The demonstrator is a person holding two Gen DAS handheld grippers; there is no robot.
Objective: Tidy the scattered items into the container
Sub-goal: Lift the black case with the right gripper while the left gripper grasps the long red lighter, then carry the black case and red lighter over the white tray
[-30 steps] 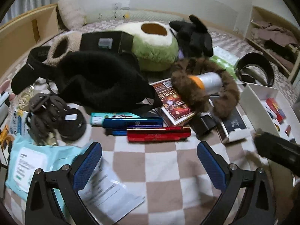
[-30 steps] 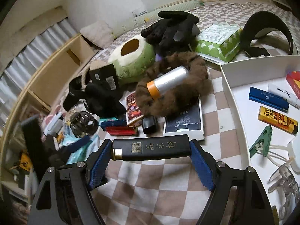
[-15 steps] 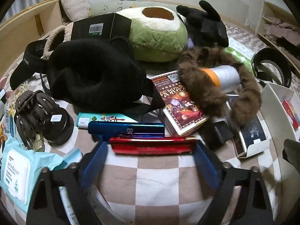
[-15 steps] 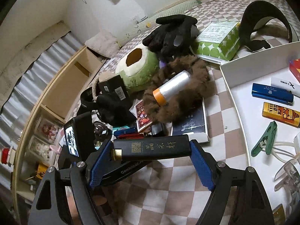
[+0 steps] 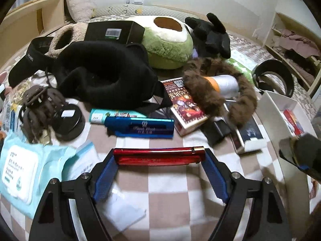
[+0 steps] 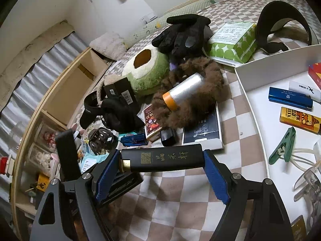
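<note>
My left gripper (image 5: 159,158) is shut on a red lighter (image 5: 159,156), held crosswise between its blue pads just above the checkered blanket. A blue lighter (image 5: 140,127) lies just beyond it. My right gripper (image 6: 161,159) is shut on a black lighter with gold characters (image 6: 161,157), held above the blanket left of the white tray (image 6: 250,92). The tray holds a blue lighter (image 6: 290,98), a yellow lighter (image 6: 299,120), a green clip (image 6: 282,146) and other small items. The tray also shows at the right of the left wrist view (image 5: 278,116).
Scattered on the bed: black fabric (image 5: 104,76), avocado plush (image 5: 166,44), brown furry band around a silver tube (image 5: 226,84), card box (image 5: 186,104), black gloves (image 6: 184,34), green tissue pack (image 6: 232,42), wet wipes (image 5: 22,166), hair claw (image 5: 38,104), black visor (image 6: 284,20).
My left gripper moved forward onto the red lighter, shut on it and drew it back from the blue one. My right gripper keeps holding the black lighter, shifted slightly.
</note>
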